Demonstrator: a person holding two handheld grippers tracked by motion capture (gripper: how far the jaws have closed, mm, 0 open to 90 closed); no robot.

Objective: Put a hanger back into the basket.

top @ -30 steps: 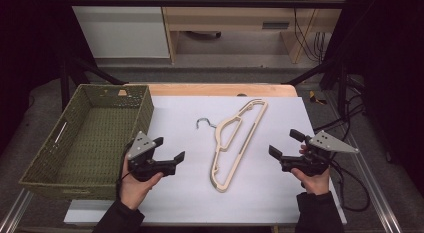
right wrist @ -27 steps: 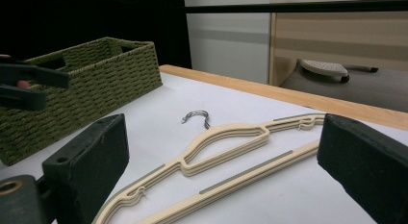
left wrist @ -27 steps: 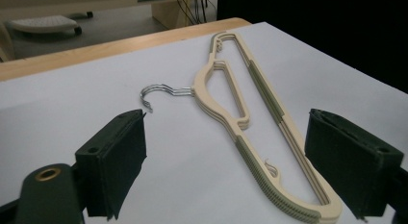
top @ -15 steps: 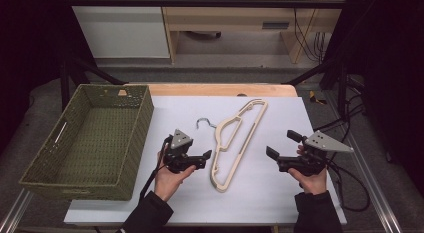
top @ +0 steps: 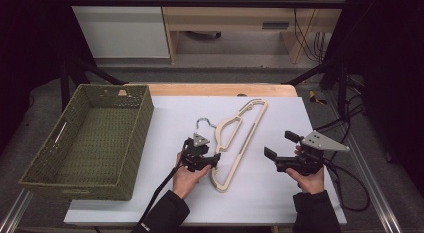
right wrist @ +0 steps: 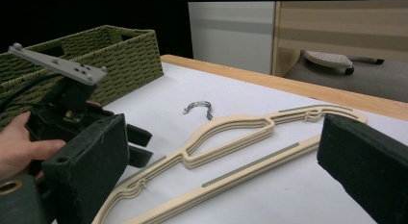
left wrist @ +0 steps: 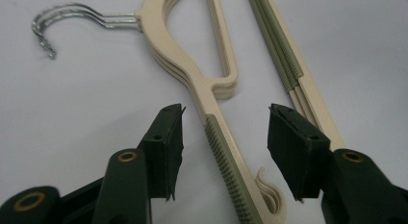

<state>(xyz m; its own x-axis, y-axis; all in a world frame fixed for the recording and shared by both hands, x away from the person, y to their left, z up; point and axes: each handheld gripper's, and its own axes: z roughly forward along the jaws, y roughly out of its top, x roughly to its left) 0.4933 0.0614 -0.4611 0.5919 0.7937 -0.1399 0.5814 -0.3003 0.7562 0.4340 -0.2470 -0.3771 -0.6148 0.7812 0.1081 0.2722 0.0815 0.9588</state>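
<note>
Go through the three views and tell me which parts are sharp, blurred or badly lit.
High view: white table evenly lit, surroundings dark, hangers fairly sharp. Left gripper view: hangers crisp mid-frame, the left gripper close to the lens and a little soft. Right gripper view: the right gripper blurred up close, basket sharper.

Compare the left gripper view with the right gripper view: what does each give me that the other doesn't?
Left gripper view alone: its open fingers straddle the hangers' ribbed shoulder arm, not yet touching. Right gripper view alone: the green wicker basket, the table's wooden far edge, and the left gripper beside the stack. Both: the stacked cream hangers and their metal hooks on the white tabletop.
</note>
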